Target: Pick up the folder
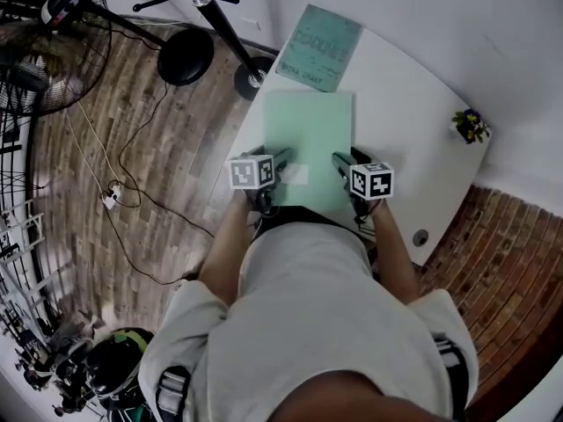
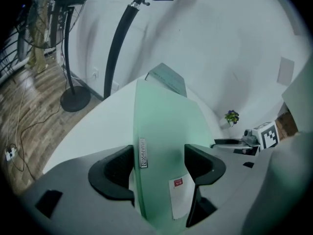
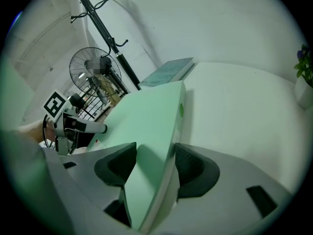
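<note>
A pale green folder [image 1: 308, 139] lies on the white table [image 1: 413, 130], its near edge toward me. My left gripper [image 1: 283, 158] is at its near left corner and my right gripper [image 1: 341, 161] at its near right corner. In the left gripper view the folder [image 2: 161, 126] runs between the jaws of the left gripper [image 2: 159, 163], which stand wide, with a sliver of gap beside the spine. In the right gripper view the folder [image 3: 151, 116] fills the space between the jaws of the right gripper [image 3: 155, 163], and both pads lie against it.
A teal booklet [image 1: 318, 47] lies at the table's far edge. A small potted plant [image 1: 471, 126] stands at the right corner. On the wooden floor to the left are a coat stand base [image 1: 185, 55], a fan [image 1: 44, 60] and loose cables.
</note>
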Action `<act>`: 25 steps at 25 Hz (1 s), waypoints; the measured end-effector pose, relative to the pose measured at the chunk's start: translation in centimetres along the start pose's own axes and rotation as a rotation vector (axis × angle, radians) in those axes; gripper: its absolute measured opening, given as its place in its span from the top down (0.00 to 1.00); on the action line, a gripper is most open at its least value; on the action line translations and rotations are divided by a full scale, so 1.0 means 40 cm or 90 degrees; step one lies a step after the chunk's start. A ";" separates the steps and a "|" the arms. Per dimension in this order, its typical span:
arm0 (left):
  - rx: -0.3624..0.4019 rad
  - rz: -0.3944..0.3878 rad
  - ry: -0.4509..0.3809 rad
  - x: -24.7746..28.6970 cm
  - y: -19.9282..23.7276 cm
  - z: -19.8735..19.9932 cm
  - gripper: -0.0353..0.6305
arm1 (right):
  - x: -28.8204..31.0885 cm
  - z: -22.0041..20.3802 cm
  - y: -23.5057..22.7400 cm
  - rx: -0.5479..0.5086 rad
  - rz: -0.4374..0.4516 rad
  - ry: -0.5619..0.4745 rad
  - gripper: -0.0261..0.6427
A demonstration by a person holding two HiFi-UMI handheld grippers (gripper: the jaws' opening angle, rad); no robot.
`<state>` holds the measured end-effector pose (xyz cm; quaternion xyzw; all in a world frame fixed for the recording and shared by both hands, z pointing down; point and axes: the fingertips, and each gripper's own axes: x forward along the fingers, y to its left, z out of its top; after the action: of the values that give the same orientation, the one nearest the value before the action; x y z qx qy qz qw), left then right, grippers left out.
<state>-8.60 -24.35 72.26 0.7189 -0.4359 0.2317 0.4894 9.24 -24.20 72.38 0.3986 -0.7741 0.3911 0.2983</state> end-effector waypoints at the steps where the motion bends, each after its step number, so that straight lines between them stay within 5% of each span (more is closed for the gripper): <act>1: -0.003 0.010 0.005 0.005 0.002 0.000 0.46 | 0.000 0.002 0.000 -0.001 0.002 0.000 0.59; 8: -0.008 0.021 0.009 0.013 0.006 -0.008 0.45 | 0.000 0.002 -0.003 0.001 0.000 -0.003 0.57; 14: -0.010 0.008 0.011 0.011 0.007 -0.009 0.45 | 0.004 -0.008 -0.012 0.062 0.020 -0.004 0.44; 17: -0.010 -0.001 0.015 0.009 0.005 -0.012 0.45 | 0.014 -0.015 0.013 0.088 0.053 0.007 0.43; 25: -0.001 0.003 0.013 0.017 0.001 -0.012 0.45 | 0.029 -0.017 0.007 0.060 0.026 0.032 0.44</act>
<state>-8.24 -24.18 73.02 0.7149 -0.4325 0.2399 0.4943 8.52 -23.96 73.55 0.3865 -0.7548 0.4431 0.2907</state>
